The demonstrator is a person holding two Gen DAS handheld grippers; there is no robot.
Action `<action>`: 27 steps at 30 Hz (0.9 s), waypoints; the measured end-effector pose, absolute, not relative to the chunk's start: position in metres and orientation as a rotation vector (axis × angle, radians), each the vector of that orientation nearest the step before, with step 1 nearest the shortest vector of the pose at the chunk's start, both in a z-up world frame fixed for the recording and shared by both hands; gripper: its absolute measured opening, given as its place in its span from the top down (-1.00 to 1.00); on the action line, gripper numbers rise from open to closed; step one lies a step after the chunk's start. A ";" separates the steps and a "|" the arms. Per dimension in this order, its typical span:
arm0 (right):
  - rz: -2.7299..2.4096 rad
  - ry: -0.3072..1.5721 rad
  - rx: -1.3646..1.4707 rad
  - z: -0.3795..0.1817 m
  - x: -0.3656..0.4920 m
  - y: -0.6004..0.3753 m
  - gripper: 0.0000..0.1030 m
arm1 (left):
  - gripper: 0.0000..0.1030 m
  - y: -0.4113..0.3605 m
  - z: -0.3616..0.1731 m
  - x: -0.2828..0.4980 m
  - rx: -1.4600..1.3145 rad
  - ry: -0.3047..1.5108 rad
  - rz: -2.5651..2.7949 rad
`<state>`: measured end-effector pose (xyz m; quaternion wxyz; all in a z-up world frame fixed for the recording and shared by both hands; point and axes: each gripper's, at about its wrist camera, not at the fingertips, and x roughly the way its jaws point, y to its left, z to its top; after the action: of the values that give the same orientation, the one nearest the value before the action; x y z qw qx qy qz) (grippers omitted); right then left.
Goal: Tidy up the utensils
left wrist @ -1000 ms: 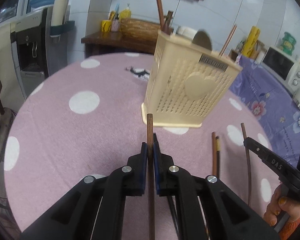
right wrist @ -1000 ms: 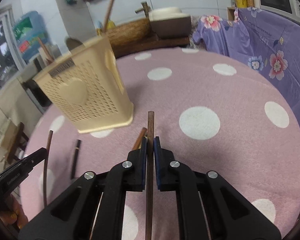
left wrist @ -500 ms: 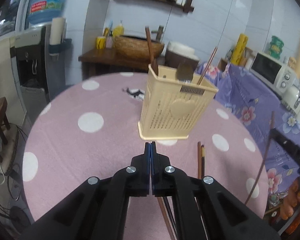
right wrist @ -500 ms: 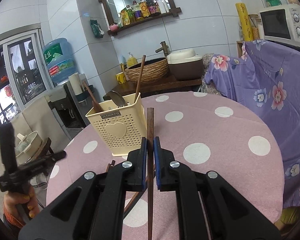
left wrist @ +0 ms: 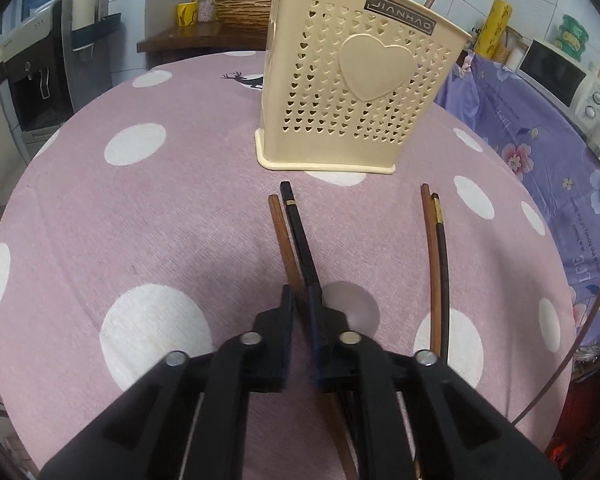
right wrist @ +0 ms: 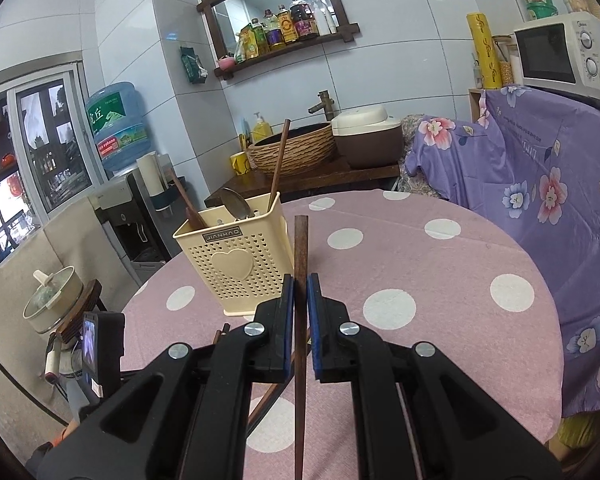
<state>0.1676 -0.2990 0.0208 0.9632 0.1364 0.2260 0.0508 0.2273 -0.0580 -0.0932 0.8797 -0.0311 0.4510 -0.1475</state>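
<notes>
A cream perforated utensil holder (left wrist: 360, 80) stands on the pink dotted table (left wrist: 140, 220). In the right wrist view the holder (right wrist: 236, 264) contains a spoon, a wooden spatula and a chopstick. My left gripper (left wrist: 302, 296) is low over the table with its jaws opening. A brown chopstick (left wrist: 280, 228) and a black chopstick (left wrist: 296, 220) lie on the cloth and run between the jaws, unclamped. My right gripper (right wrist: 300, 280) is shut on a brown chopstick (right wrist: 301, 240), held above the table and pointing past the holder's right side.
Another brown chopstick (left wrist: 430, 260) and a dark one (left wrist: 444, 268) lie side by side to the right. A purple flowered cloth (right wrist: 540, 200) covers furniture right of the table. A black device with a small screen (right wrist: 100, 352) sits at lower left.
The left gripper held a brown chopstick, then showed shut and empty, and has now dropped to the chopsticks on the table with its jaws parted. The right gripper rose with its chopstick, then stayed.
</notes>
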 end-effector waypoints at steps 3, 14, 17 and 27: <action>0.097 0.453 0.274 0.021 0.167 -0.298 0.85 | 0.33 -0.059 -0.092 0.226 -0.053 0.928 -0.299; 0.106 0.446 0.288 0.023 0.164 -0.296 0.85 | 0.40 -0.063 -0.094 0.227 -0.003 0.931 -0.261; 0.109 0.449 0.288 0.023 0.164 -0.295 0.85 | 0.41 -0.060 -0.092 0.224 -0.010 0.931 -0.257; 0.104 0.453 0.300 0.021 0.164 -0.296 0.85 | 0.41 -0.072 -0.095 0.234 0.051 0.947 -0.240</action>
<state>0.1636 -0.2959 0.0214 0.9620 0.1481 0.2235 0.0511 0.2336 -0.0719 -0.0952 0.8827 0.0246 0.4549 -0.1154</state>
